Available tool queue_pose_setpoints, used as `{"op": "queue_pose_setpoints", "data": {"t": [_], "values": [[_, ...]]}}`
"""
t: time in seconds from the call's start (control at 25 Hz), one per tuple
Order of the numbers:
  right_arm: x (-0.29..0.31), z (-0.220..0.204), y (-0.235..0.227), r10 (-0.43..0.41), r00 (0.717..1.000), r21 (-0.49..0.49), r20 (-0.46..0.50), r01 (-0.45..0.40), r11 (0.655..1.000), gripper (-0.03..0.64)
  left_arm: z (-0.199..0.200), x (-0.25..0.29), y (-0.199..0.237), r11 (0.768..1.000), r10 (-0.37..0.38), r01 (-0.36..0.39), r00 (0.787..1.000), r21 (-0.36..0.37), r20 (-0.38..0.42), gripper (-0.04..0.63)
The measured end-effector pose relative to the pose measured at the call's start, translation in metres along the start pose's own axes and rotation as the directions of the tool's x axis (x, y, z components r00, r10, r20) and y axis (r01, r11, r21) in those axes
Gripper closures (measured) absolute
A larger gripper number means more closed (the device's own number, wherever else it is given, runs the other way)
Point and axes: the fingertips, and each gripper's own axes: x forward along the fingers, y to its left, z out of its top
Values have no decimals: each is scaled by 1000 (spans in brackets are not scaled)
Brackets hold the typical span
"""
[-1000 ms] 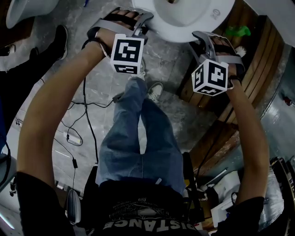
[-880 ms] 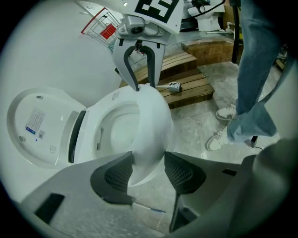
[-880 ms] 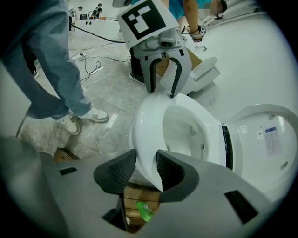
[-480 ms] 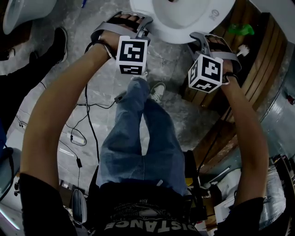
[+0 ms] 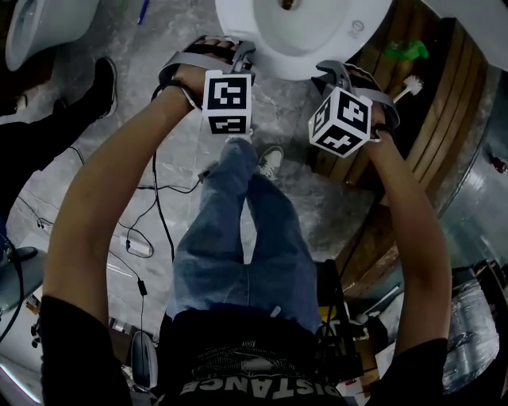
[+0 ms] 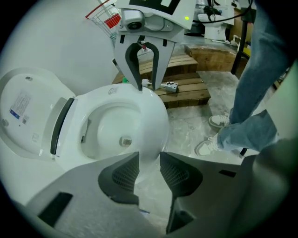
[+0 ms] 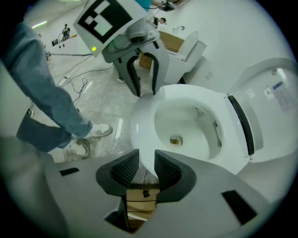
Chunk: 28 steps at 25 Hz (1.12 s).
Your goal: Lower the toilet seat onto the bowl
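The white toilet [image 5: 302,40] fills the top of the head view. Its lid [image 6: 25,116] stands raised at the back, and the seat ring [image 7: 153,104] surrounds the bowl opening; I cannot tell whether the ring rests fully on the bowl. My left gripper [image 5: 238,51] straddles the front rim from the left, and its jaws [image 6: 149,165] are closing, with the rim between the pads. My right gripper [image 5: 329,71] straddles the same rim from the right. Its jaws [image 7: 146,162] are closing too, with the white edge filling most of the gap. Neither grip looks tight.
A wooden pallet [image 5: 413,103] lies right of the toilet, with a green object [image 5: 405,51] and a brush [image 5: 409,86] on it. Cables [image 5: 151,206] run over the grey floor. My own legs [image 5: 238,238] stand close below. A second toilet [image 5: 40,24] is at top left, near a bystander's black shoe [image 5: 101,75].
Both hands have moved forward onto the toilet's front rim and drawn closer together. The right marker cube has turned inward.
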Motion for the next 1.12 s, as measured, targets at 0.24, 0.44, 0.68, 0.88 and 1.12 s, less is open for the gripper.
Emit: {"op": "queue_pose_setpoints", "data": {"t": [0.24,0.44,0.68,0.88,1.12], "values": [[-36,23,-9,-12,997,264,75,-9,965,515,19,-28,-3,990,-30,35,999,-137,38,474],[-85,34,-19,-72,990,399,122,18,917,531,51,-75,20,941,36,10,991,-338,130,526],[-157,47,-23,-190,959,603,208,27,797,552,92,-145,33,869,114,17,965,-495,234,557],[-224,57,-9,-272,923,697,271,7,717,563,121,-212,34,766,185,45,940,-641,287,566],[-310,62,-1,-407,848,782,340,-15,623,572,156,-295,37,651,305,60,892,-757,333,577]]}}
